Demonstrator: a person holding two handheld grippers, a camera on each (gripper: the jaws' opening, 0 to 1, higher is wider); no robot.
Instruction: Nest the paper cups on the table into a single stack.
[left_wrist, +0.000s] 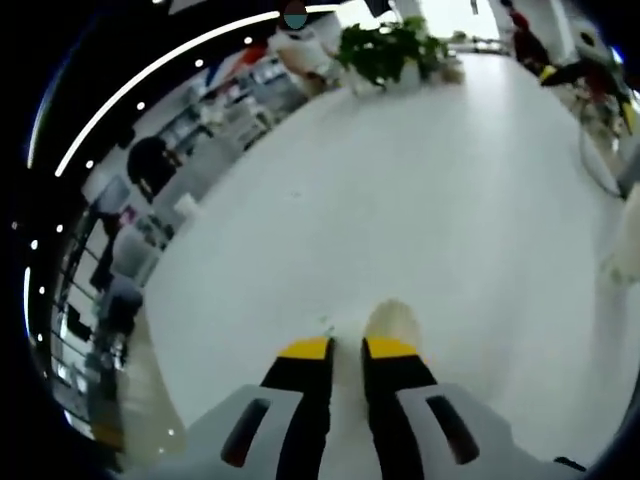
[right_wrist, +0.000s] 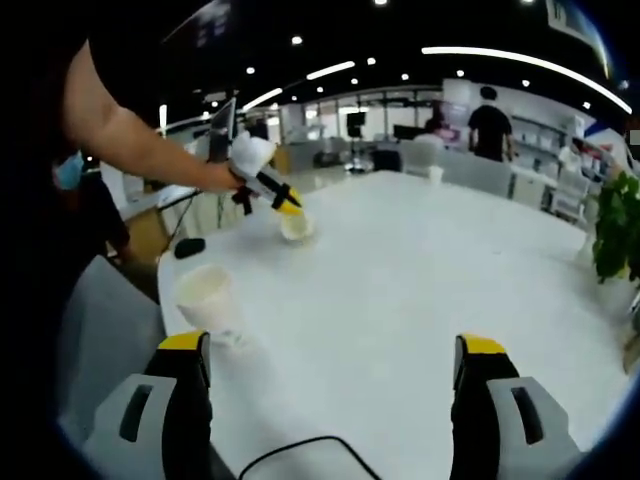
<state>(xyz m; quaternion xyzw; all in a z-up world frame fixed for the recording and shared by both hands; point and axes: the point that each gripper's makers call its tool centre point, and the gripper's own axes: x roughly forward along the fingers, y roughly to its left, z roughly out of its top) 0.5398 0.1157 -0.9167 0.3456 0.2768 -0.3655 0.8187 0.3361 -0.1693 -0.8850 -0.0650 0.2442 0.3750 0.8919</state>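
A white paper cup (right_wrist: 207, 295) stands upright on the round white table (right_wrist: 400, 290), just beyond my right gripper's left jaw. My right gripper (right_wrist: 332, 345) is wide open with nothing between its jaws. Farther back, a person's arm holds my left gripper (right_wrist: 288, 207), whose yellow tips are at the rim of a second paper cup (right_wrist: 296, 228) resting on the table. In the left gripper view the left gripper (left_wrist: 347, 348) has its jaws nearly together, and that cup (left_wrist: 395, 322) shows blurred just past the right jaw, its wall pinched between them.
A potted plant (left_wrist: 385, 50) stands at the table's far edge, also at the right (right_wrist: 615, 225). A small black object (right_wrist: 188, 247) lies near the table's left edge. A black cable (right_wrist: 300, 450) runs close to my right gripper. A grey chair (right_wrist: 95, 330) stands at the left.
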